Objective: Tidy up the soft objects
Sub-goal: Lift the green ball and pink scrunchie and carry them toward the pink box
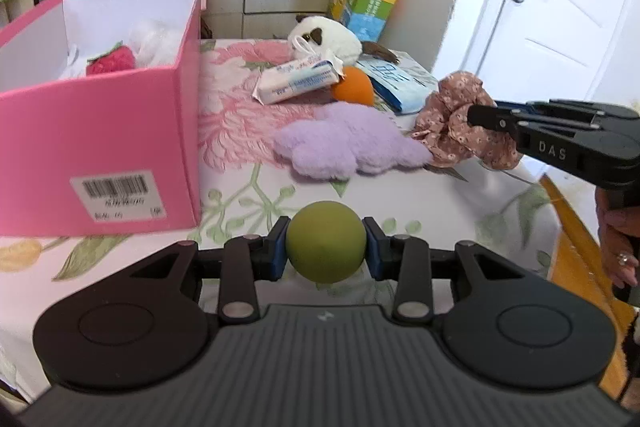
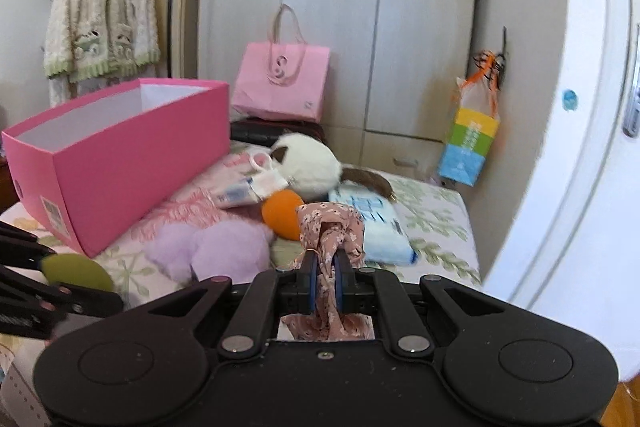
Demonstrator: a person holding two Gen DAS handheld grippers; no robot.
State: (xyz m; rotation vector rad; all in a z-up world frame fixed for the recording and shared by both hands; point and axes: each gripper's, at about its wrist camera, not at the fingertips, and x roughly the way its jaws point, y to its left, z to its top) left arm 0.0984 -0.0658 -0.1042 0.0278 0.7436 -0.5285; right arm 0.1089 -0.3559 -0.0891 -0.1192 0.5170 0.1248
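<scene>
Strawberry plush (image 1: 111, 61) lies in pink box (image 1: 100, 155); left tool (image 1: 326, 247) clamps green ball (image 1: 326, 241), right tool (image 2: 326, 277) scrunchie (image 2: 332, 227).

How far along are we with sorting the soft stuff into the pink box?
Done: a strawberry plush and something white already lie in the pink box. In hand: the left tongs grip a green ball, the right tongs pinch the floral scrunchie. Left on the bed: purple plush, orange ball, white plush cat, tissue packs.
</scene>
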